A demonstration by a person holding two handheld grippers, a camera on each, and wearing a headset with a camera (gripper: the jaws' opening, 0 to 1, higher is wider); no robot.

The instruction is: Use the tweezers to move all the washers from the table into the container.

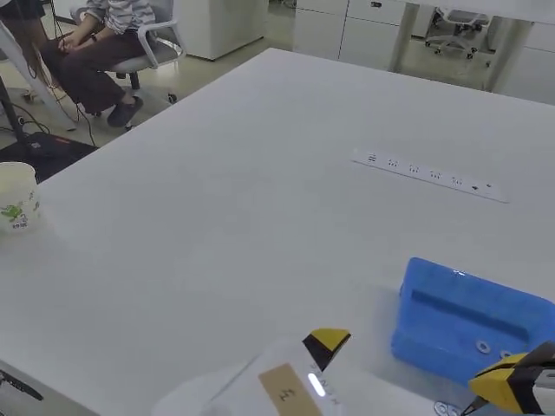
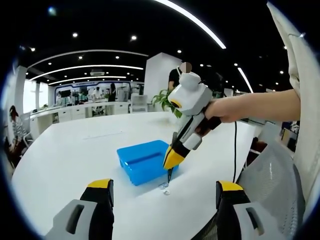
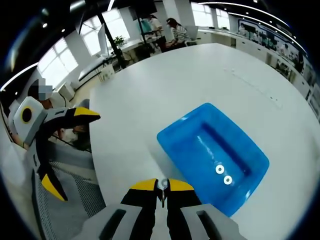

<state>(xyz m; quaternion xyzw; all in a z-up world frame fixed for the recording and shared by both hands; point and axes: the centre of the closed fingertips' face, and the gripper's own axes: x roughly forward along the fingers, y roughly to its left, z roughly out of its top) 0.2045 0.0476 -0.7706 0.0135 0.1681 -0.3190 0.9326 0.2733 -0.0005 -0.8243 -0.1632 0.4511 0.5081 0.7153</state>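
A blue container stands at the table's near right, with two washers on its floor. A few more washers lie on the table just in front of it. My right gripper is shut on thin dark tweezers, whose tips point down at those loose washers. In the left gripper view a hand holds this right gripper over the container's near corner. My left gripper is open and holds nothing, and it hovers left of the container. It also shows as the left gripper and the left gripper.
A white power strip lies on the far right of the white table. A paper cup stands at the left edge. A person sits on a chair beyond the far left corner. A mesh chair stands near me.
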